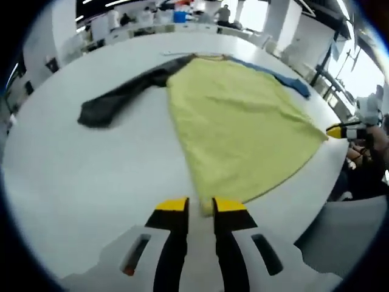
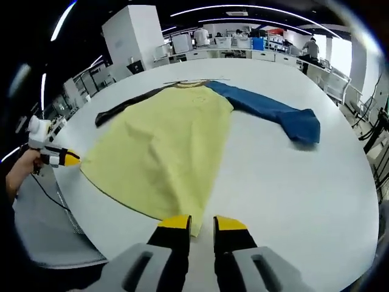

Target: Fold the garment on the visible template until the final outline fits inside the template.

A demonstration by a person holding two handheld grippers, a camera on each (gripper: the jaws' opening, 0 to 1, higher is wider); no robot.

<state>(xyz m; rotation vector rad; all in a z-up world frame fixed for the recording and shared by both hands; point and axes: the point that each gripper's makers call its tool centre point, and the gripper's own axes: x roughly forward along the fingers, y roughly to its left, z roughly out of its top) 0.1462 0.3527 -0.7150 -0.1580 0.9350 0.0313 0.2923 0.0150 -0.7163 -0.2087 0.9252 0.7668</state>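
A: While the garment lies spread flat on the white counter, how does the left hand-held gripper stand?

B: Its yellow-tipped jaws are slightly apart, a narrow gap between them, at the garment's near hem corner. The yellow cloth reaches into that gap, but I cannot tell whether it is pinched.

A: And the right hand-held gripper?

B: Much the same in the right gripper view: jaws a little spread, at the other hem corner of the garment, the fabric edge just at the tips.

A: How does the garment lie?

B: Yellow body in the middle, hem toward the person, collar at the far side. A dark grey sleeve stretches out to one side, a blue sleeve to the other, both flat on the counter.

A: The hands?

B: In the right gripper view a hand grips the left tool at the counter edge. In the left gripper view the right hand-held gripper shows by the hem's far corner.
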